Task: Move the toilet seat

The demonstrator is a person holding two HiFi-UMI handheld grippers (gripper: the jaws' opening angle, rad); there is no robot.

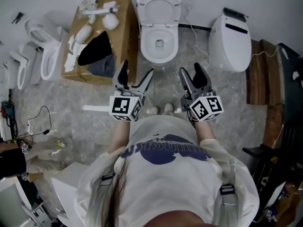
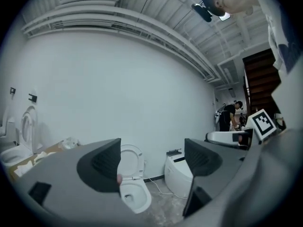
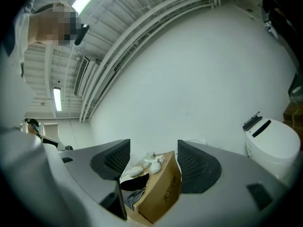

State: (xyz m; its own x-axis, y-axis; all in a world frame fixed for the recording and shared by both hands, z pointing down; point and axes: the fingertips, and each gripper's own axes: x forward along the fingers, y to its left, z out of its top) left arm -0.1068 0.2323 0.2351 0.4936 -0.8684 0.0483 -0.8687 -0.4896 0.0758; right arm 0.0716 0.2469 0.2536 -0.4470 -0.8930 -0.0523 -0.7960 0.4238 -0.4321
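The toilet [image 1: 159, 44] looks like glossy white ceramic, its raised toilet seat [image 1: 159, 8] like smooth white plastic. Left of the toilet, the cardboard box [image 1: 124, 32] is matt brown. The floor [image 1: 85, 93] around the toilet is mottled grey stone.

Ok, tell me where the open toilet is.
In the head view the open toilet stands at top centre, ahead of both grippers, between the cardboard box at left and a closed white toilet at right.
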